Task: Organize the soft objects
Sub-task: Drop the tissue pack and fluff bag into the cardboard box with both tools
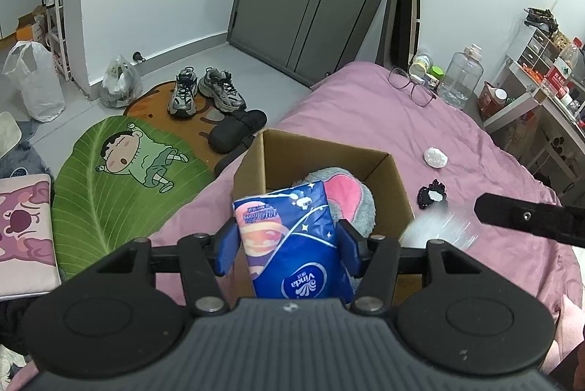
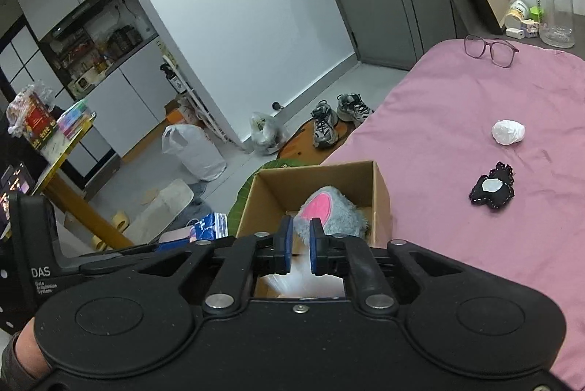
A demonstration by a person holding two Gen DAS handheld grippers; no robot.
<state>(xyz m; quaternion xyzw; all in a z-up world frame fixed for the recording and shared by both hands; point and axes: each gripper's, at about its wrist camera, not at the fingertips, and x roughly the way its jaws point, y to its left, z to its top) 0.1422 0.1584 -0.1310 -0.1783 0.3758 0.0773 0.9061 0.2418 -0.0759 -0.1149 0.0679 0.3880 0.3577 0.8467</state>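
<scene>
An open cardboard box (image 1: 321,149) stands on the pink bed near its left edge, with a grey plush with a pink ear (image 1: 347,197) inside. My left gripper (image 1: 289,237) is shut on a blue Vinda tissue pack (image 1: 292,244), held upright over the box's near left corner. In the right wrist view the pack (image 2: 208,226) shows left of the box (image 2: 321,175). My right gripper (image 2: 301,237) hovers over the box's near side above the plush (image 2: 329,208), its blue pads a narrow gap apart. A blurred white soft thing (image 2: 296,277) lies just below the pads, not pressed by them.
On the bed right of the box lie a black frilled piece with a white centre (image 2: 491,190) and a crumpled white wad (image 2: 508,131). Glasses (image 2: 491,49) and a clear bottle (image 2: 554,10) are at the far end. Shoes (image 1: 204,91) and a leaf mat (image 1: 120,179) cover the floor to the left.
</scene>
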